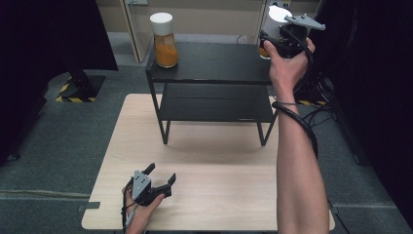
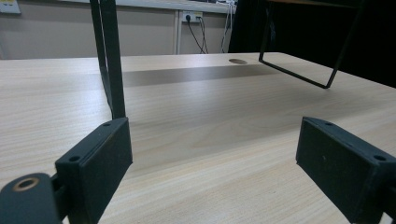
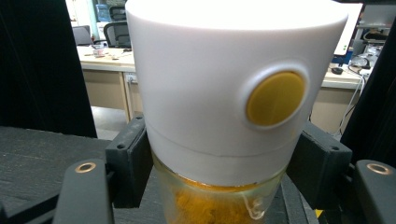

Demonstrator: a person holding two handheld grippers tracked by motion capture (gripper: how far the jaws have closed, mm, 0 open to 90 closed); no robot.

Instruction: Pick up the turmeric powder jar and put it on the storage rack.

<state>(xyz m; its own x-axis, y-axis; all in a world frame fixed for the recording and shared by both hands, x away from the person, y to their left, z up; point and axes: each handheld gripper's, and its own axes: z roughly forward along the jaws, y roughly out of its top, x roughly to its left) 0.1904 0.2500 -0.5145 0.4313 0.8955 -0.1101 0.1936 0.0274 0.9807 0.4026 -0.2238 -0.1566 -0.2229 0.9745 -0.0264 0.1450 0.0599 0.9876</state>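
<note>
Right now my right gripper (image 3: 219,163) pinches the white-lidded jar (image 3: 229,102) at the shelf's (image 1: 209,63) right end, near its edge. Well apart, my left gripper (image 2: 212,163) rests spread over bare tabletop (image 2: 210,121), shelf legs ahead.

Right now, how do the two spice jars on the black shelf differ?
The left jar stands free at the shelf's left end; the right jar is clamped in the right tongs at the right end. The left jar shows plainly, the right one sits half hidden behind the hand. Both have white lids and orange powder.
</note>
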